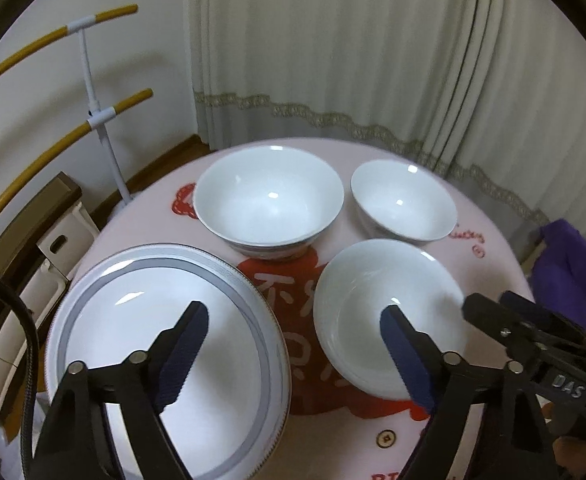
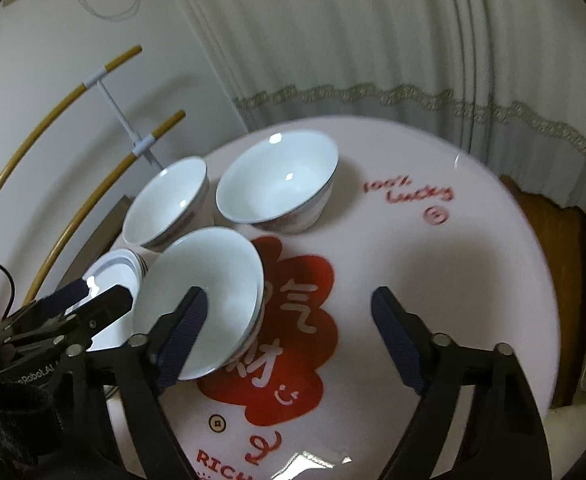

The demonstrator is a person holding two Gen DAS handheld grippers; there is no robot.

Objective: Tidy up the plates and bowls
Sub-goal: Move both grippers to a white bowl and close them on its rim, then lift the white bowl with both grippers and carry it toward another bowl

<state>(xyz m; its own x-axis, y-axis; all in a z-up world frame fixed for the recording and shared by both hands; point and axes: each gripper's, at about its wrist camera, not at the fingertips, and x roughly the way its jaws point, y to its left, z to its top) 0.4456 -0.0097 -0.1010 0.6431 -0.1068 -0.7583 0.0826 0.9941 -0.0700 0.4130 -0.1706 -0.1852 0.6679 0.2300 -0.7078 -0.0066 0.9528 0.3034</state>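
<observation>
From my left hand-held gripper (image 1: 293,322) I see, far left, a wide flat plate (image 1: 165,328) of glossy white china with a grey patterned band round its rim, lying on the round surface (image 1: 373,432). That surface is pale pink, smooth, printed with a red cloud-shaped patch (image 2: 293,344) and white characters. The gripper's black jaws with ribbed navy pads stand spread, nothing between them; one finger hangs over the plate, the other over a shallow white bowl (image 1: 389,312). Behind these sit a large deep bowl (image 1: 269,204) and, to its right, a smaller deep bowl (image 1: 403,204), both shiny white and apart from each other. Further right, my right hand-held gripper (image 2: 287,318) is also spread and empty, its left finger over the shallow bowl's rim, its right over bare surface. A ribbed cream curtain (image 1: 333,48) hangs behind
</observation>
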